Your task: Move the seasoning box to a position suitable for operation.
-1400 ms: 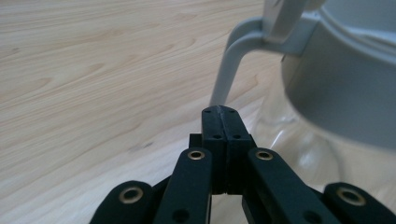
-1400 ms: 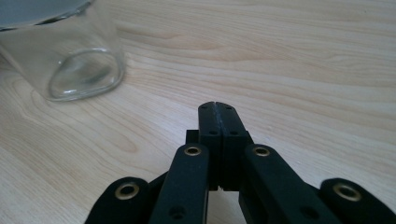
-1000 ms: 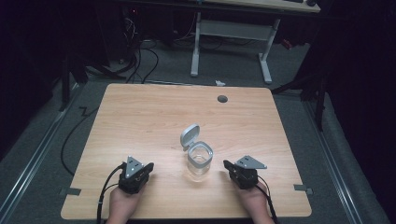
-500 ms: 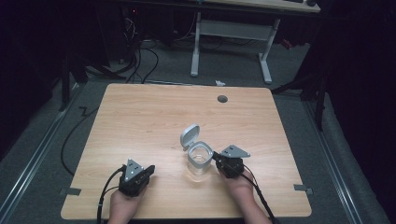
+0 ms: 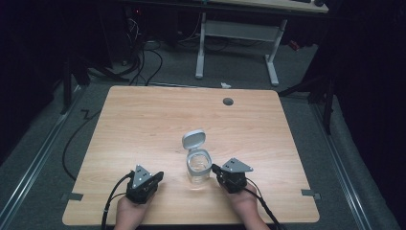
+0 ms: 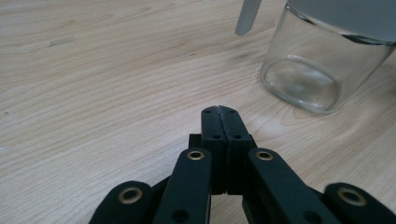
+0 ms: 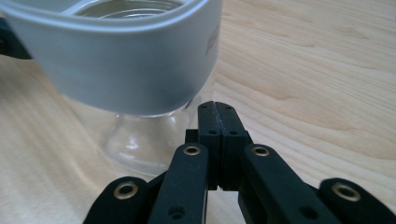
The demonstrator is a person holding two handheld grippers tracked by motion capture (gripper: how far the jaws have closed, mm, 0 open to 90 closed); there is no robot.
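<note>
Up close, right tongs [image 7: 218, 108] closed, empty, beside the jar [image 7: 140, 135]; overhead, its lid [image 5: 194, 140] raised.

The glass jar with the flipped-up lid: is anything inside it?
The glass jar looks empty: its clear wall and base show only the table through them. The grey collar hides the part just under the rim.

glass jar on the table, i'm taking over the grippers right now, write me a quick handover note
Left gripper: shut, holds nothing, low on the table to the left of the jar, apart from it.
Right gripper: shut, holds nothing, its tips right at the jar's right side; contact cannot be told.
Glass jar: upright near the table's front middle, looks empty, its grey flip lid hinged open and standing up behind the mouth.
Done: lid already open.
Left: likely steady the jar and work on its lid; neither gripper has a grip on it yet.
</note>
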